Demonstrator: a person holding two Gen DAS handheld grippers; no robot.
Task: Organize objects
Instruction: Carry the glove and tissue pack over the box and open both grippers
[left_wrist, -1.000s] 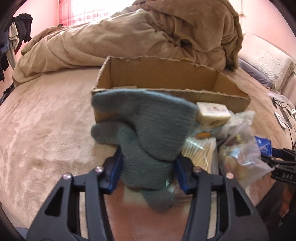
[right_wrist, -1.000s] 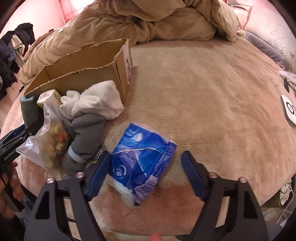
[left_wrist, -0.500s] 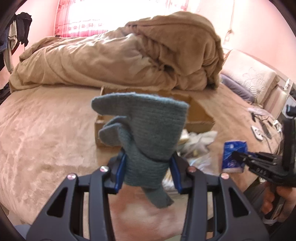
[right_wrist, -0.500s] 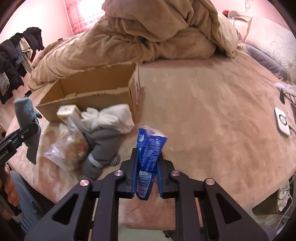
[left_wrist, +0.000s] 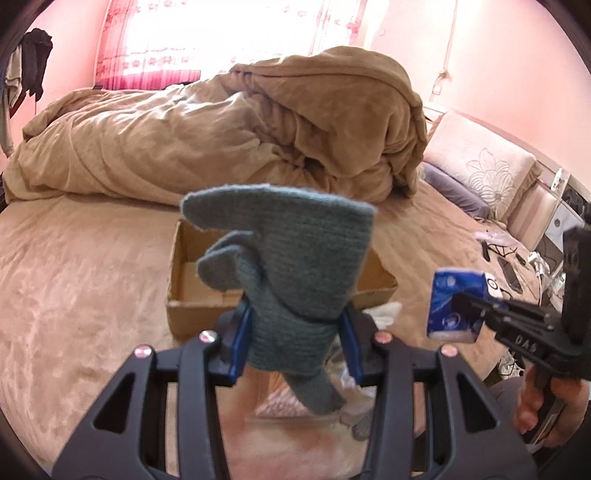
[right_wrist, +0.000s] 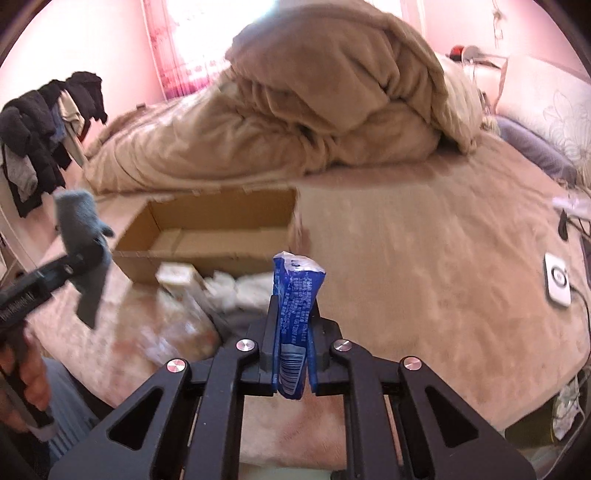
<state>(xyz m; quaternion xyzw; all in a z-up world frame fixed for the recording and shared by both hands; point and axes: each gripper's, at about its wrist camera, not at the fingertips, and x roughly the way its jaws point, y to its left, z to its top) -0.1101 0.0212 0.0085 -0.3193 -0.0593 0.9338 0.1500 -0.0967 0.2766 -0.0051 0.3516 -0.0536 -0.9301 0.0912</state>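
My left gripper is shut on a grey-green knitted glove and holds it up above the bed; the glove also shows in the right wrist view. My right gripper is shut on a blue tissue pack, held upright above the bed; the pack shows at the right of the left wrist view. An open cardboard box lies on the bed beyond both grippers. It looks empty inside.
A blurred pile lies in front of the box: a small carton, white cloth, a clear bag. A heaped tan duvet lies behind the box. Clothes hang at left. A white device lies at right.
Both grippers have risen and tilted up, so the box looks farther away. One second ago the right gripper was open around the tissue pack on the bed; it has shut on it and lifted it.
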